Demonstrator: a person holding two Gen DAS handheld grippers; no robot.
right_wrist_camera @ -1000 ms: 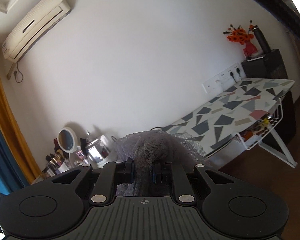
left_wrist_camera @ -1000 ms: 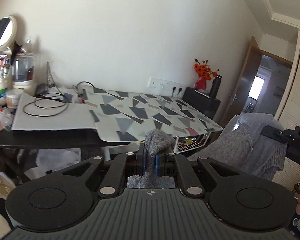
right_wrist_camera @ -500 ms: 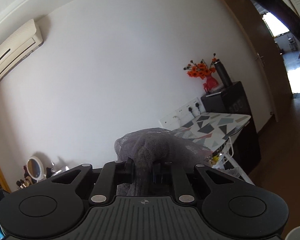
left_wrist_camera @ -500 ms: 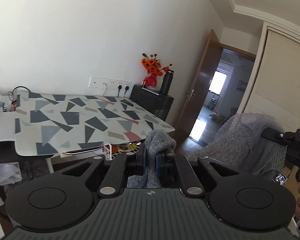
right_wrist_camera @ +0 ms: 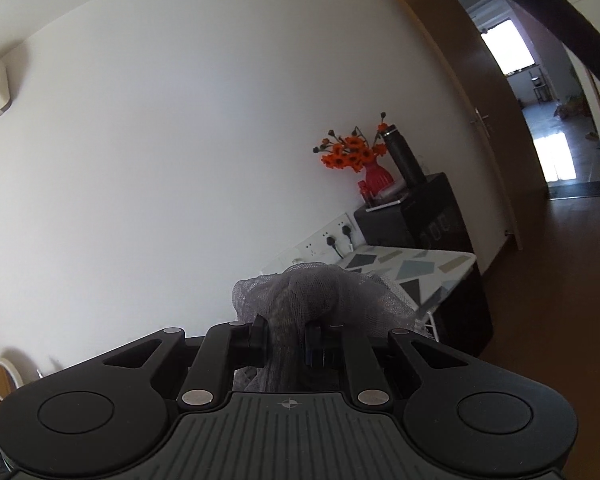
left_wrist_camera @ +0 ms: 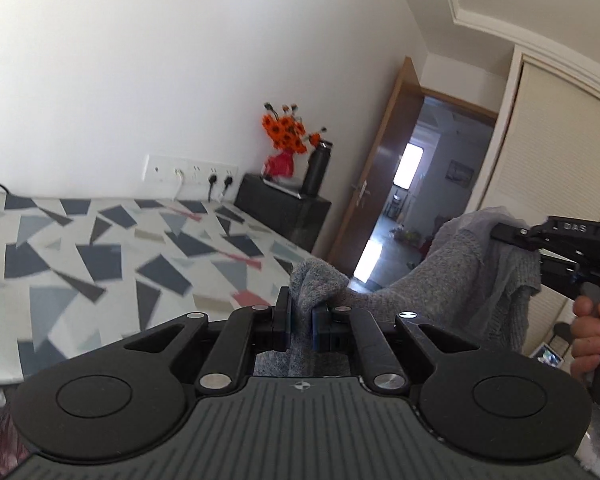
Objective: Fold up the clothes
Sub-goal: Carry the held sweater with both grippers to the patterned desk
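A grey knitted sweater (left_wrist_camera: 456,276) hangs in the air between the two grippers. My left gripper (left_wrist_camera: 301,322) is shut on one bunched corner of it. The right gripper (left_wrist_camera: 512,236) shows at the right of the left wrist view, held by a hand (left_wrist_camera: 592,336), with the sweater draped from its tip. In the right wrist view the right gripper (right_wrist_camera: 286,340) is shut on a wad of the grey sweater (right_wrist_camera: 308,292) with mesh lining. The lower part of the garment is hidden below both grippers.
An ironing board (left_wrist_camera: 100,256) with a geometric-patterned cover lies to the left and ahead. Behind it stands a black cabinet (left_wrist_camera: 284,208) carrying orange flowers (left_wrist_camera: 284,136) and a dark bottle (left_wrist_camera: 318,168). An open wooden door (left_wrist_camera: 376,184) and a wardrobe (left_wrist_camera: 560,140) are to the right.
Both grippers have swung to the right with the sweater still held; the dressing table and mirror have left the left wrist view, and the doorway has come into the right wrist view.
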